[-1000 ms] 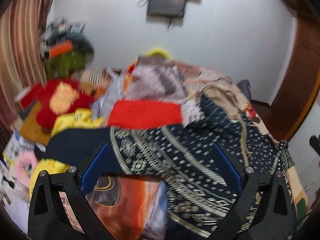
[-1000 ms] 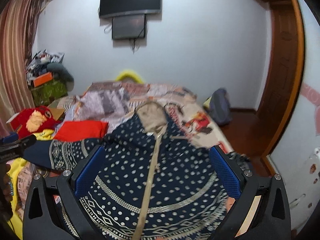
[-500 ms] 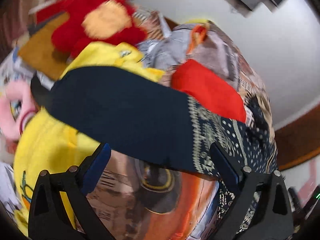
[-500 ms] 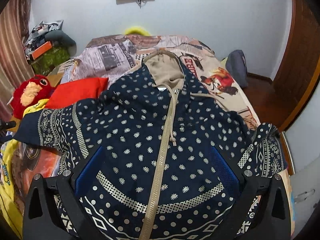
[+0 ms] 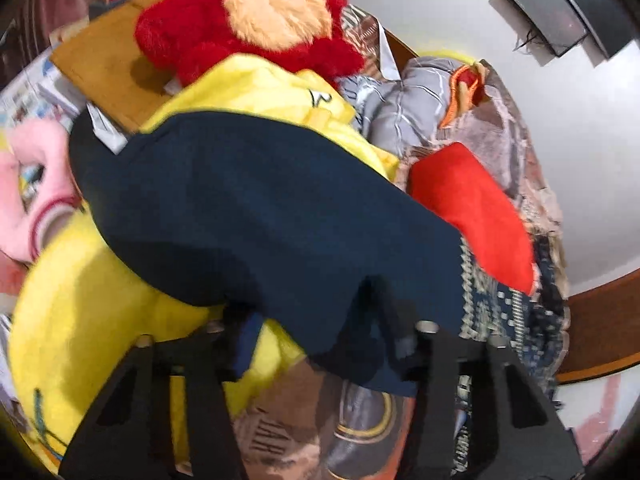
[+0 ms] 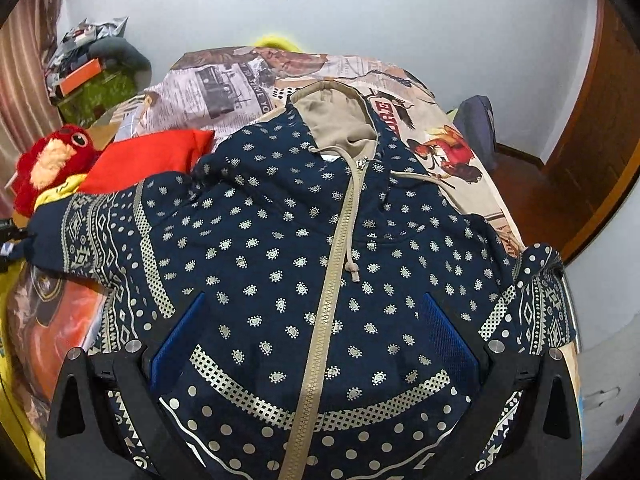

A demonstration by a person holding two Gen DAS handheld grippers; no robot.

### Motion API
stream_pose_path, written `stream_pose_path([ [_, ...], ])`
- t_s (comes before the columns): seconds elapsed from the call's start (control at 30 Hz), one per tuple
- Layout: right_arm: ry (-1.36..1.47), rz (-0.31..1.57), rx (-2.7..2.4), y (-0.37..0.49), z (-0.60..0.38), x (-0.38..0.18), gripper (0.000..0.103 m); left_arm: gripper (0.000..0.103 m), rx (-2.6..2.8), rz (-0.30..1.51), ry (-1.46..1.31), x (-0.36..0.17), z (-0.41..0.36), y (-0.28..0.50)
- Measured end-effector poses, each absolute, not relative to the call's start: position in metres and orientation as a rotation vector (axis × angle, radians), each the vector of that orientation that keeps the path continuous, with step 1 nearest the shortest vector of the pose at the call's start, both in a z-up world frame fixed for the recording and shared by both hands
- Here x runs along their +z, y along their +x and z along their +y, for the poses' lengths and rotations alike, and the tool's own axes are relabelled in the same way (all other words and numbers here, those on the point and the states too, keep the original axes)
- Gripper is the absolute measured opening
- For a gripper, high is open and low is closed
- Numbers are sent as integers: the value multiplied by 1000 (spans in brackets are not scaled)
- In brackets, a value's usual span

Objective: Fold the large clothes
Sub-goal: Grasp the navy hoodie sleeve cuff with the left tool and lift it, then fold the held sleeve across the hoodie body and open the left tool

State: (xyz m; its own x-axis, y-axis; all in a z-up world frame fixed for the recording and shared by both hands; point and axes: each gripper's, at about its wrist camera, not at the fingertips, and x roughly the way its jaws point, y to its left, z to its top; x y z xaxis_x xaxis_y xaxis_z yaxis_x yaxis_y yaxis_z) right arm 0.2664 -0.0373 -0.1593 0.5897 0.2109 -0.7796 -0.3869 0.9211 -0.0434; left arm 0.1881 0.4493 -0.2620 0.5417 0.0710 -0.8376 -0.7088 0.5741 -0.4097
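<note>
A navy hoodie (image 6: 280, 240) with cream dots, a beige zipper and a beige hood lies front-up on the bed (image 6: 240, 92). Its left sleeve (image 5: 260, 220) stretches out over yellow fabric (image 5: 100, 320). My left gripper (image 5: 324, 340) is at that sleeve's near edge. Its jaws are closing, and the navy cloth bunches between the pads and drapes over the fingertips. My right gripper (image 6: 320, 320) hovers open over the hoodie's lower front, with the zipper running between its wide-set blue pads. The right sleeve (image 6: 540, 300) hangs folded at the bed's right edge.
A red cushion (image 6: 148, 160) and a red plush toy (image 6: 48, 160) lie left of the hoodie, with a pink toy (image 5: 24, 192) nearby. Clutter (image 6: 96, 72) is piled in the back left corner. A dark bag (image 6: 476, 120) and a wooden door (image 6: 600, 120) stand to the right.
My left gripper swung down and left from over the hoodie's body to the sleeve, and its jaws narrowed around the cloth. The right gripper sank closer over the hoodie's front.
</note>
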Motion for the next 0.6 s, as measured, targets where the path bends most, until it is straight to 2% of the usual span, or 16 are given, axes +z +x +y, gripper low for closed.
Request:
stream_pose_path([
  [0.03,-225,872,350,265,-36,-159,103,26,561,888,-800,-259,448,188],
  [0.13,-246,861,351,262,-33,-157,103,11,594,868,-699,-244,441,186],
  [0.4,-299,793,369,247,-30,-141,103,7,541,730,-456,-164,389,200],
  [0.6,-284,757,389,247,-39,-130,103,7,369,626,-433,-105,334,232],
])
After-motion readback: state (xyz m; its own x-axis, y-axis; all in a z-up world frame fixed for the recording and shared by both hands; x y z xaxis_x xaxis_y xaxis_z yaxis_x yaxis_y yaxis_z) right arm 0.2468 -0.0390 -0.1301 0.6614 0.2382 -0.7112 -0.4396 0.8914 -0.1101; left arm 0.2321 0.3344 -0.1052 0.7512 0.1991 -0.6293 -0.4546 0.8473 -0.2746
